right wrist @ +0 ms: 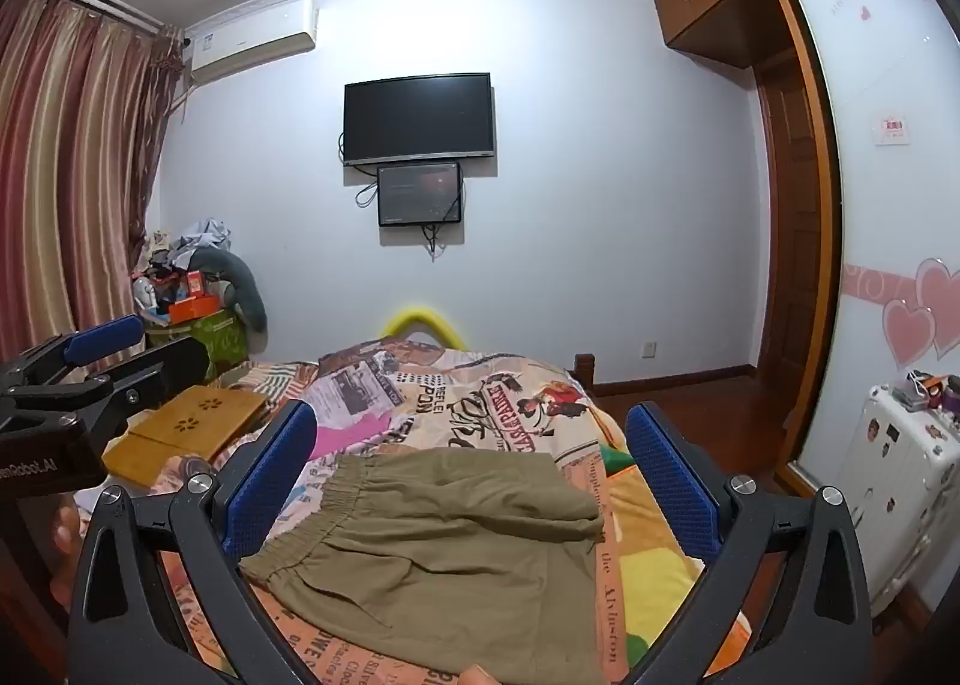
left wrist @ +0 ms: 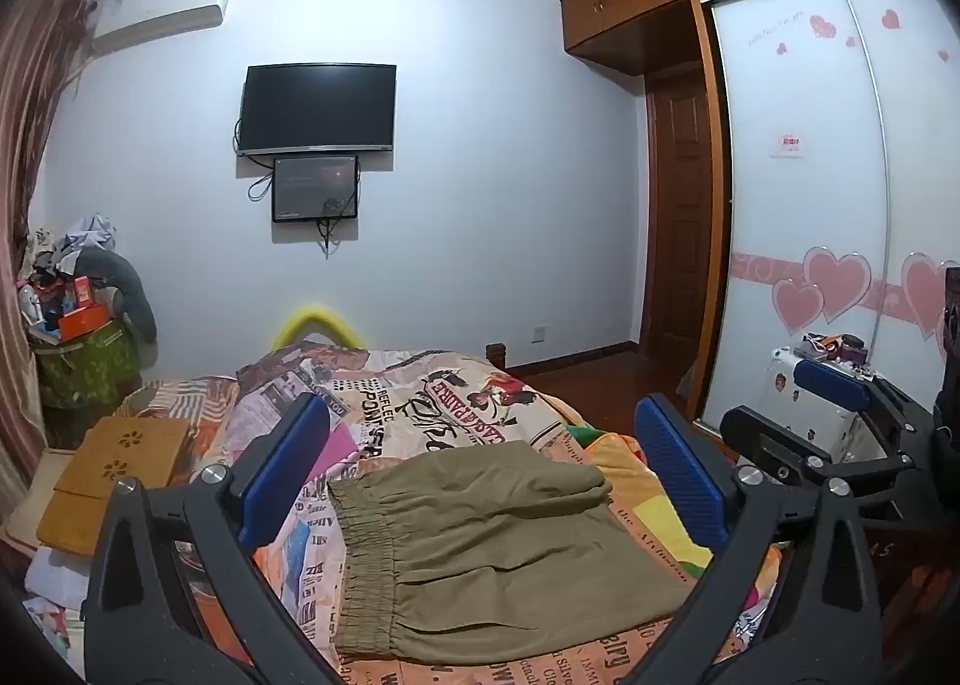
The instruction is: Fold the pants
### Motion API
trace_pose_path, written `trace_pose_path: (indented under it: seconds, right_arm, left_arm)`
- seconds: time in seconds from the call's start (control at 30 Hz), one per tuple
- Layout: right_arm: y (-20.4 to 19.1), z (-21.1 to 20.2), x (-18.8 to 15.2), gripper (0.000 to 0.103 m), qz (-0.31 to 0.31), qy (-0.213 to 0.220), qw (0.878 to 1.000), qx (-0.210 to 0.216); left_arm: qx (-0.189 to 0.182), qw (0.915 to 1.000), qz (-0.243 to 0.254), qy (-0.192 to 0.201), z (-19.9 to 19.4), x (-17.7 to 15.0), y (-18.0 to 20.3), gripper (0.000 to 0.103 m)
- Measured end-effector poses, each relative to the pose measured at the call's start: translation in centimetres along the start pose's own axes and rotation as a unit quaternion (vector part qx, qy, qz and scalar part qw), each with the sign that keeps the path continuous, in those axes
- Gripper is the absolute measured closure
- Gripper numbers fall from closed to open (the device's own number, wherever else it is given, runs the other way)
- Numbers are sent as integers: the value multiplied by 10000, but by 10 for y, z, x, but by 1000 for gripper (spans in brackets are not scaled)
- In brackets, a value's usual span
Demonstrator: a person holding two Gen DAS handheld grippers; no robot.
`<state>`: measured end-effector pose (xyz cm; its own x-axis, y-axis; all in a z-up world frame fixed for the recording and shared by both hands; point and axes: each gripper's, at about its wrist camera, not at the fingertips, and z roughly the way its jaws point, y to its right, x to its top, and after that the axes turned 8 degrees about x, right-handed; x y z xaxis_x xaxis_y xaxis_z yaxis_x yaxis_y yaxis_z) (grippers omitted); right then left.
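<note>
Olive-green pants [left wrist: 498, 547] lie folded flat on the printed bedspread [left wrist: 456, 397], the elastic waistband to the left. My left gripper [left wrist: 480, 407] is held open above them, its blue pads wide apart and nothing between them. The right gripper [left wrist: 798, 409] shows at the right edge of the left wrist view. In the right wrist view the pants [right wrist: 444, 553] lie below the right gripper [right wrist: 471, 413], which is also open and empty. The left gripper [right wrist: 132, 355] shows at the left edge there. A fingertip [right wrist: 475, 674] peeks in at the bottom edge.
A wooden lap desk [right wrist: 192, 421] lies on the bed's left side. A cluttered green box [right wrist: 216, 334] stands by the striped curtain [right wrist: 66, 175]. A white suitcase [right wrist: 900, 475] stands beside the sliding wardrobe [left wrist: 828, 193] on the right. A TV [right wrist: 419, 117] hangs on the far wall.
</note>
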<state>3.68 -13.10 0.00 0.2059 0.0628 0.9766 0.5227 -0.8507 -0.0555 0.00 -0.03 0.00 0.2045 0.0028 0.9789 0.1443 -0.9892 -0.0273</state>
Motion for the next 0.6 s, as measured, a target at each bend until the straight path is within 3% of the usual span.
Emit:
trace_pose_path:
  seconds: [0.6]
  right_arm:
    - [4,4,-6,0,-4,-44,10000,-12]
  left_arm:
    - [40,9999,-148,46,2,-2,-3,0]
